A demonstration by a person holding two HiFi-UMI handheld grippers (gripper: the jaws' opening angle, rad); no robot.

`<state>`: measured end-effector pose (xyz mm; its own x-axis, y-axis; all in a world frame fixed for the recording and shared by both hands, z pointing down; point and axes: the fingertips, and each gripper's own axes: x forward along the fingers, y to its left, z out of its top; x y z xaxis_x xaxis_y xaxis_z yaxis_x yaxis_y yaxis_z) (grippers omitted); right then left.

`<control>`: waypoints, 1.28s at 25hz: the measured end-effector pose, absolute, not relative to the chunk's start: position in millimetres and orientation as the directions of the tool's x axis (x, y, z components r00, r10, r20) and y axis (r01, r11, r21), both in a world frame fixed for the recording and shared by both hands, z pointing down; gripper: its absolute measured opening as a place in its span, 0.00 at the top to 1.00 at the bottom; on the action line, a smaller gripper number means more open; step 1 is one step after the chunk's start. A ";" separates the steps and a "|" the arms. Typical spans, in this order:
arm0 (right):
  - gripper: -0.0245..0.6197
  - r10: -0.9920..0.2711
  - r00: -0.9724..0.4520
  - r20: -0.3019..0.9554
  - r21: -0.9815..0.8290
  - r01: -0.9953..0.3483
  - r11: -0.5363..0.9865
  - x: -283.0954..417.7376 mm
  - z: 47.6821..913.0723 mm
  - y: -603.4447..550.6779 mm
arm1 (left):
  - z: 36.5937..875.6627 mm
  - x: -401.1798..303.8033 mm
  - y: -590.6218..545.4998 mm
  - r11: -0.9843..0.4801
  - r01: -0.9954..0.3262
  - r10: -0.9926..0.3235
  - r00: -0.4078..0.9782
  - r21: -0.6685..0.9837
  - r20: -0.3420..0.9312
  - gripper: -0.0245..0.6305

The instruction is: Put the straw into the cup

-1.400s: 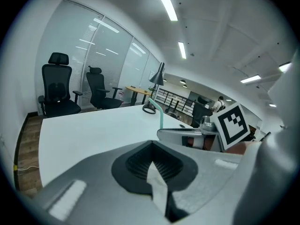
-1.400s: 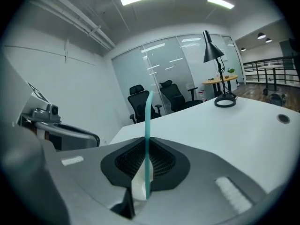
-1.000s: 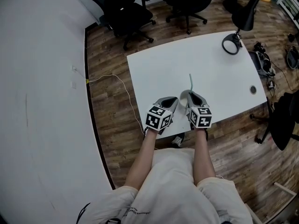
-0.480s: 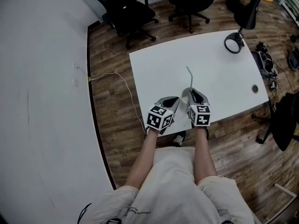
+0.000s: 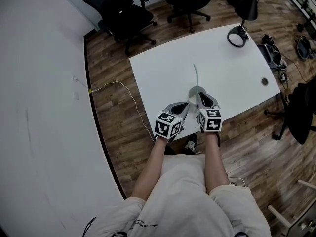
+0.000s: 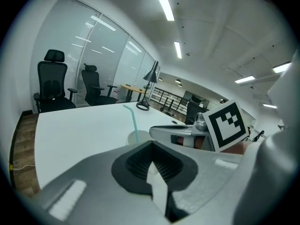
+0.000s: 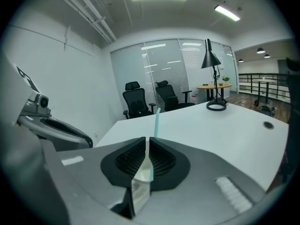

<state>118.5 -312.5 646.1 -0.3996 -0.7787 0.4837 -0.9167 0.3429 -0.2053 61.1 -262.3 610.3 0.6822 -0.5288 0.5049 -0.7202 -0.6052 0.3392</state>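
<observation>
Head view: we see the straw (image 5: 195, 75) standing in the cup (image 5: 196, 90) near the table's (image 5: 158, 68) near edge.
Left gripper view: left gripper (image 6: 154, 172) pressed together; straw (image 6: 134, 124) upright ahead, tip bent left.
Right gripper view: right gripper (image 7: 146, 161) pinching the straw (image 7: 156, 120), long axis vertical, above the cup (image 7: 139, 184).

No readable text, brand or number. Only black-and-white square marker patterns on left gripper (image 5: 183, 106), right gripper (image 5: 202, 96); shirt (image 5: 183, 191) hem print illegible.

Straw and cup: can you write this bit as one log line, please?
teal straw: upright, lower end in cup | right gripper: shut on teal straw | left gripper: shut, empty, beside right gripper
</observation>
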 end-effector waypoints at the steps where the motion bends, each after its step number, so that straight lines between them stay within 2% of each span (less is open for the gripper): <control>1: 0.88 -0.781 -0.393 0.485 -0.202 -0.920 0.337 116.7 645.6 -309.0 | 611.3 60.0 -261.3 -0.609 -0.716 -0.524 0.687 0.342 0.504 0.96; 15: 0.91 -0.851 -0.223 0.475 -0.214 -0.968 0.134 127.2 629.7 -244.8 | 591.8 62.1 -235.4 -0.666 -0.640 -0.470 0.759 0.383 0.451 0.96; 32: 0.92 -0.870 -0.086 0.485 -0.246 -0.968 -0.042 90.5 622.1 -154.6 | 574.1 -3.7 -176.4 -0.697 -0.574 -0.433 0.815 0.429 0.386 0.96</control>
